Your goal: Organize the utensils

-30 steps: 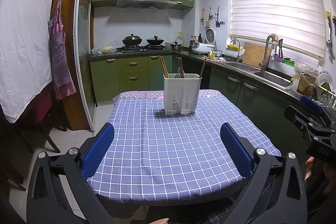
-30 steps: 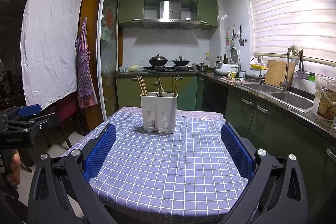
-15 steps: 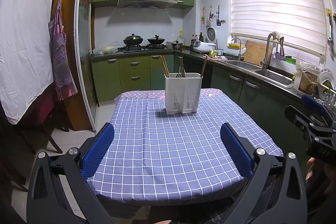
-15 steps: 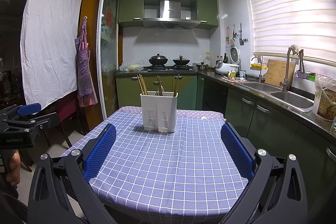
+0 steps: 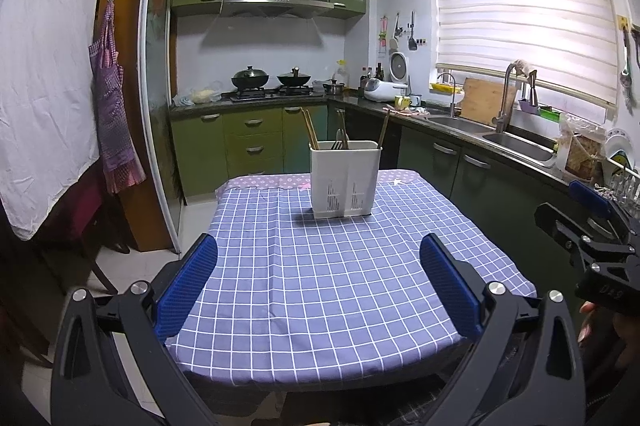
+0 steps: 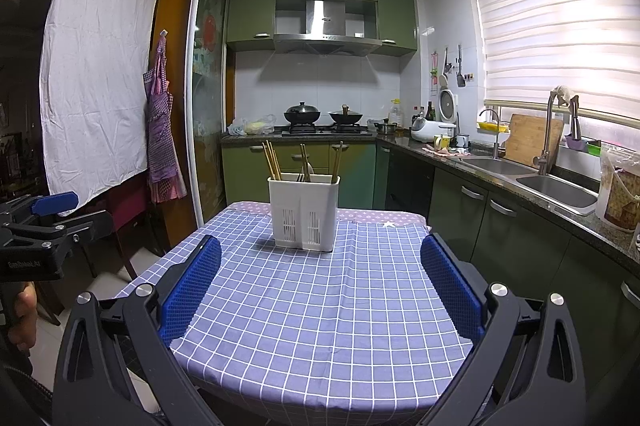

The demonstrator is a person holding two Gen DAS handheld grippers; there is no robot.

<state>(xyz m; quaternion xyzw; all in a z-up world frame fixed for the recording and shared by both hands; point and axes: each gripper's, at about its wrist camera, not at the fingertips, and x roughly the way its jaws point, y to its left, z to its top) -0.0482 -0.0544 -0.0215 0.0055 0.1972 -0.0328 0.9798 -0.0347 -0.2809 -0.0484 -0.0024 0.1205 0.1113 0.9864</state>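
- Left gripper [image 5: 318, 280]: held low at the near edge of the tabletop [image 5: 320, 290], fingers [image 5: 188, 282] spread wide with nothing between them. The stance is judged a ready pose, aimed straight at the holder. In the right wrist view it is seen side-on at far left, with part of a hand [image 6: 24, 310] on its grip.
- Utensil holder [image 5: 345, 179]: a white slotted caddy standing upright at the far middle of the checked tabletop, well apart from both grippers. A central spot is judged to suit reach from either side.
- Chopsticks [image 5: 309, 129]: wooden sticks leaning out of the holder's left and right compartments. In the left wrist view, metal cutlery [image 5: 339, 141] is seen in the middle; its kind cannot be told.
- Right gripper [image 6: 320, 280]: likewise at the near edge, fingers [image 6: 448, 286] released and empty. In the left wrist view only its side is seen at far right.
- View differences: no loose utensils are seen on the tabletop in either view. The holder's left face and three separate stick clusters are shown more plainly in the right wrist view; a dish rack [image 5: 624, 182] at far right is shown only in the left.
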